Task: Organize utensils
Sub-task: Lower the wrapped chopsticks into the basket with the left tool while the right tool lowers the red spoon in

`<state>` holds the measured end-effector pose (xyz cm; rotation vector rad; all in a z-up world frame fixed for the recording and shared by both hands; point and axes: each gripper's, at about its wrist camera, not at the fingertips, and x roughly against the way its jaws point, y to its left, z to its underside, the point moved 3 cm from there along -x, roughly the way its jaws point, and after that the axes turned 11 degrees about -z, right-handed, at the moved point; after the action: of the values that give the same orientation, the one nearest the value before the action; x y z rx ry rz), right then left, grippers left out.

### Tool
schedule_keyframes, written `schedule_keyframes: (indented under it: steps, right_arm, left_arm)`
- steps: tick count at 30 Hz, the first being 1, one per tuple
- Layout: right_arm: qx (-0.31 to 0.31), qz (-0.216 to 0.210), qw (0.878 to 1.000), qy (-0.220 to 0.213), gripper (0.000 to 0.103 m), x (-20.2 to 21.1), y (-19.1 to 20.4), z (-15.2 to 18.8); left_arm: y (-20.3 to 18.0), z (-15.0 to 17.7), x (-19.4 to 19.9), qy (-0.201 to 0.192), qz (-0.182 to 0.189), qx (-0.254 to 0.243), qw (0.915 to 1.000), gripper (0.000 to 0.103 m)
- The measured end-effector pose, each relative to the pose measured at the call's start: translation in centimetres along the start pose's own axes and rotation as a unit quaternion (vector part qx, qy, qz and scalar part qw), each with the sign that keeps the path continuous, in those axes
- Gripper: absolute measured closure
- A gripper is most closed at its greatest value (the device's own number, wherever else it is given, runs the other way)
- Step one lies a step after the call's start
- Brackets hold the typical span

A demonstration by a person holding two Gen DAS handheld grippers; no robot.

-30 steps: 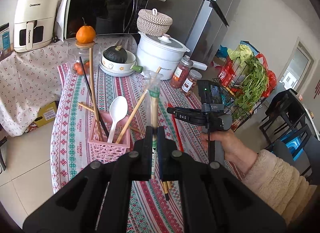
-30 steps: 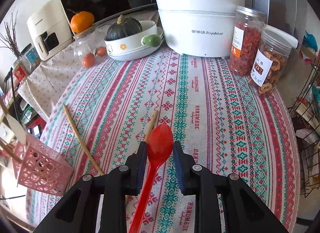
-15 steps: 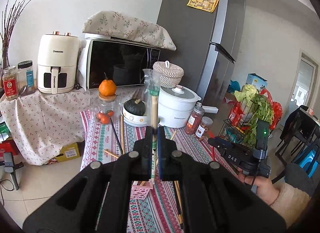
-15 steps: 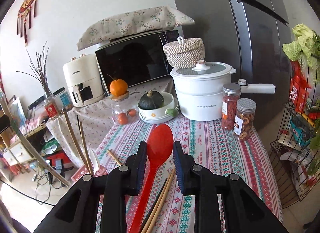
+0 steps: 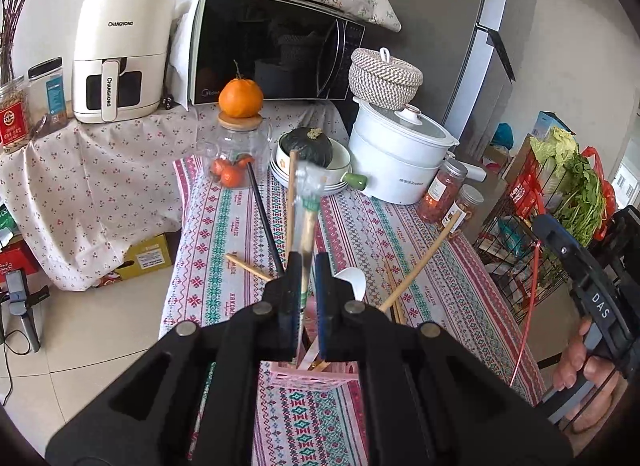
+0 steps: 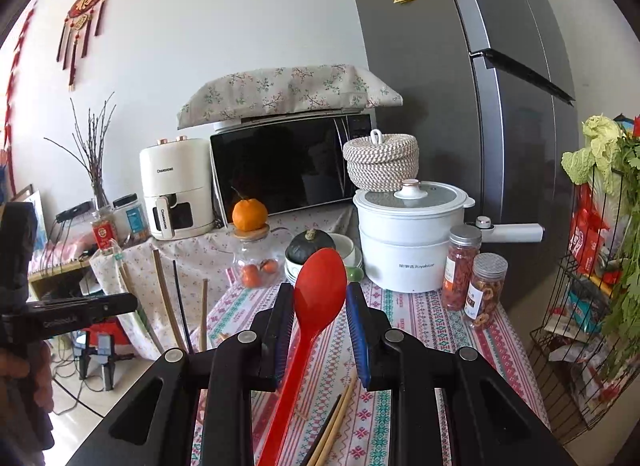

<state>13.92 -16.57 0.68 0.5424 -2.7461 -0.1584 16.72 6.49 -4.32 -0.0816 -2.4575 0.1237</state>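
Note:
My left gripper (image 5: 307,266) is shut on a pair of wrapped chopsticks (image 5: 307,221) in a clear sleeve, held above the pink utensil basket (image 5: 314,378). The basket holds a white spoon (image 5: 352,282) and several chopsticks, black (image 5: 264,217) and wooden (image 5: 420,262). My right gripper (image 6: 318,298) is shut on a red spoon (image 6: 318,286), its bowl pointing up, held above the patterned tablecloth (image 6: 404,318). Loose chopsticks (image 6: 336,422) lie on the cloth below it. The right gripper also shows at the right edge of the left wrist view (image 5: 572,258).
At the table's far end stand a white pot (image 5: 400,145), a bowl with a dark squash (image 5: 308,145), a glass jar topped by an orange (image 5: 240,141) and two spice jars (image 5: 444,189). A wire vegetable rack (image 5: 540,201) stands right of the table.
Both grippers rose from the table with their utensils. The left gripper has since tilted down over the pink basket. The right gripper has lifted higher still.

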Motion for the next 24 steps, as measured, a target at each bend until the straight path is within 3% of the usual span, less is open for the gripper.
schedule_keyframes:
  steps: [1, 3, 6, 9, 14, 24]
  right_arm:
    - [0.004, 0.0, 1.0, -0.007, 0.077, 0.2, 0.4, -0.2]
    - [0.014, 0.004, 1.0, -0.022, 0.077, 0.6, 1.4, -0.5]
    - [0.035, 0.01, 0.998, -0.048, 0.076, 0.9, 3.5, -1.1]
    - [0.057, 0.012, 0.995, -0.079, 0.076, 0.7, 6.0, -1.9]
    - [0.082, 0.042, 0.988, -0.127, 0.076, -1.2, 10.0, -2.1]
    - [0.119, 0.122, 0.973, -0.155, 0.076, -7.3, 13.9, 0.5]
  left_arm:
    - [0.0, 0.1, 0.0, 0.006, 0.003, 0.001, 1.0, 0.085]
    - [-0.1, 0.3, 0.5, 0.013, 0.007, 0.001, 0.9999, 0.056]
    - [0.5, 0.5, 1.7, 0.017, -0.001, 0.002, 0.9998, 0.036]
    - [2.2, 0.9, 2.6, 0.036, -0.014, 0.02, 0.9991, 0.025]
    - [5.6, 2.3, 2.5, 0.069, -0.044, 0.047, 0.9955, 0.022]
    - [8.4, 4.5, 2.2, 0.103, -0.044, 0.05, 0.9924, 0.022]
